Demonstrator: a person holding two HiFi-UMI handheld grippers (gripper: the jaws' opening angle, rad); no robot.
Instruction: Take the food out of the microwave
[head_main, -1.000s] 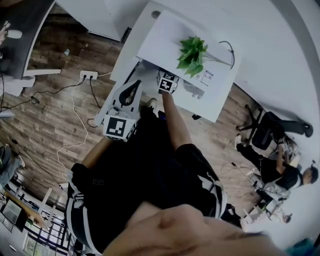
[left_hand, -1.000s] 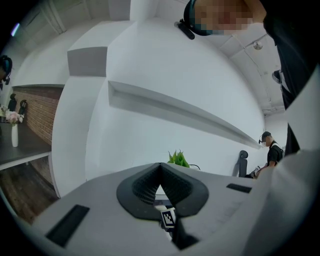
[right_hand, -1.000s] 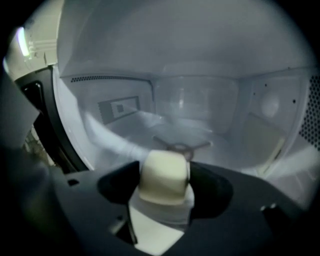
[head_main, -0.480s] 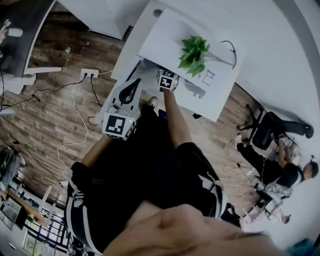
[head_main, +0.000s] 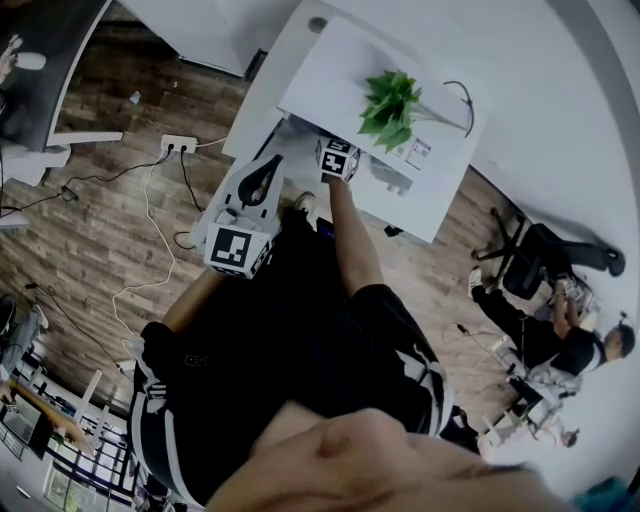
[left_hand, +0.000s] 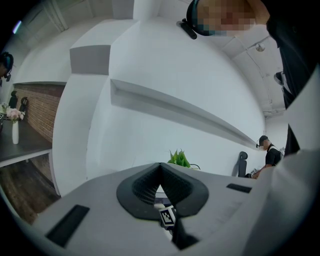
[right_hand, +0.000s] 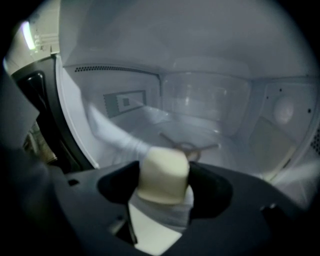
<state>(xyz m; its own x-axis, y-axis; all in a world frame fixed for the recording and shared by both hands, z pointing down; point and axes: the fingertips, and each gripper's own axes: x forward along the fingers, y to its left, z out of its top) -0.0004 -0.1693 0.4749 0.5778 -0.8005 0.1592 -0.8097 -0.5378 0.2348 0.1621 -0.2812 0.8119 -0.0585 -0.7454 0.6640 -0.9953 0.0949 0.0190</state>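
In the right gripper view my right gripper (right_hand: 165, 186) reaches into the white microwave cavity (right_hand: 210, 100) and is shut on a cream, block-shaped piece of food (right_hand: 162, 167). The food sits just in front of the turntable ring (right_hand: 189, 145). From the head view only the marker cube of the right gripper (head_main: 337, 160) shows, at the microwave's open front (head_main: 300, 135), with its jaws hidden inside. My left gripper (head_main: 262, 182) is held lower left of it, away from the microwave. Its jaws are pressed together on nothing (left_hand: 161, 169).
The dark microwave door (right_hand: 40, 110) stands open at the left. A green potted plant (head_main: 388, 105) and a cable lie on the microwave's white top (head_main: 330, 80). A power strip (head_main: 178, 148) and cords lie on the wooden floor. A person sits at the far right (head_main: 560, 340).
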